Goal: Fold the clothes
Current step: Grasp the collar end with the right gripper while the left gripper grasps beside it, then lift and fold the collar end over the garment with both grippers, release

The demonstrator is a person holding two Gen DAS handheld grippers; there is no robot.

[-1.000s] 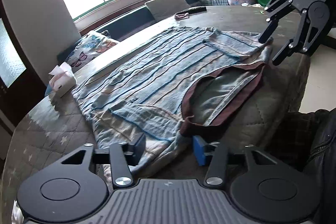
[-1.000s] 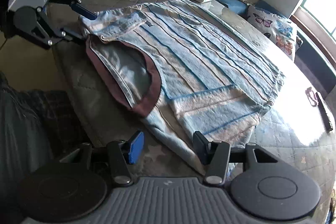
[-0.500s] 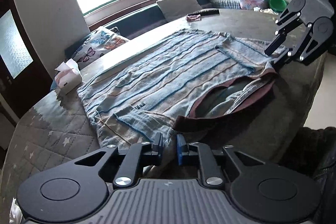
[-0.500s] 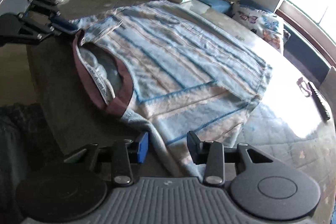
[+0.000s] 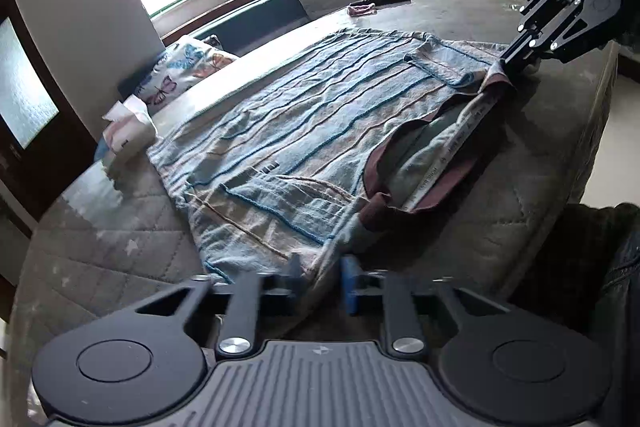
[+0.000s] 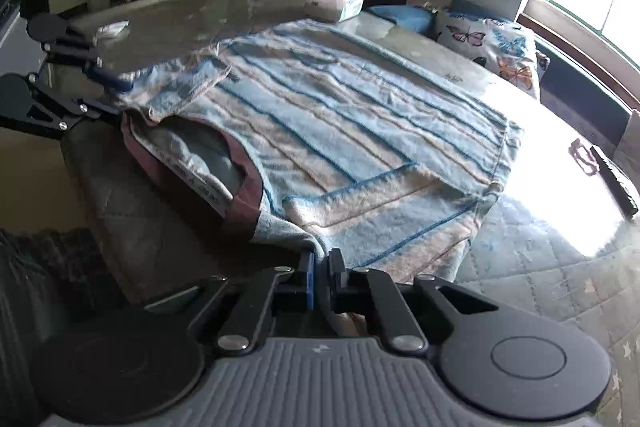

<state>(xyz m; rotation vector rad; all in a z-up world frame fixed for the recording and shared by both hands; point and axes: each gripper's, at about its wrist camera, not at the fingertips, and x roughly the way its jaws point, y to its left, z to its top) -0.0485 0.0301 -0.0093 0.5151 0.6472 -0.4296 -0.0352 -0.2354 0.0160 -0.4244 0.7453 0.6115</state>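
A blue-and-tan striped shirt (image 5: 300,131) (image 6: 340,115) lies spread on the quilted table (image 5: 100,247), its maroon collar (image 5: 376,163) (image 6: 248,187) toward the near edge. My left gripper (image 5: 322,279) is at one shoulder corner. Its jaws are closing, with a bunched fold of the shirt pinched between the blue pads. The right wrist view shows the left gripper (image 6: 106,77) at the far left, on that corner. My right gripper (image 6: 320,279) is shut on the other shoulder corner, the cloth drawn into a ridge at its tips. In the left wrist view the right gripper (image 5: 508,63) is at the upper right.
A tissue pack (image 5: 128,135) (image 6: 336,3) sits on the table past the shirt's hem side. A black remote (image 6: 612,179) and a pink item (image 5: 362,9) lie on the far part. A butterfly cushion (image 5: 180,75) rests on the window bench. A person's dark trousers (image 5: 580,247) are at the table edge.
Both grippers went from open around the shoulder corners to closed on them. The cloth at each corner is now gathered and slightly pulled up.
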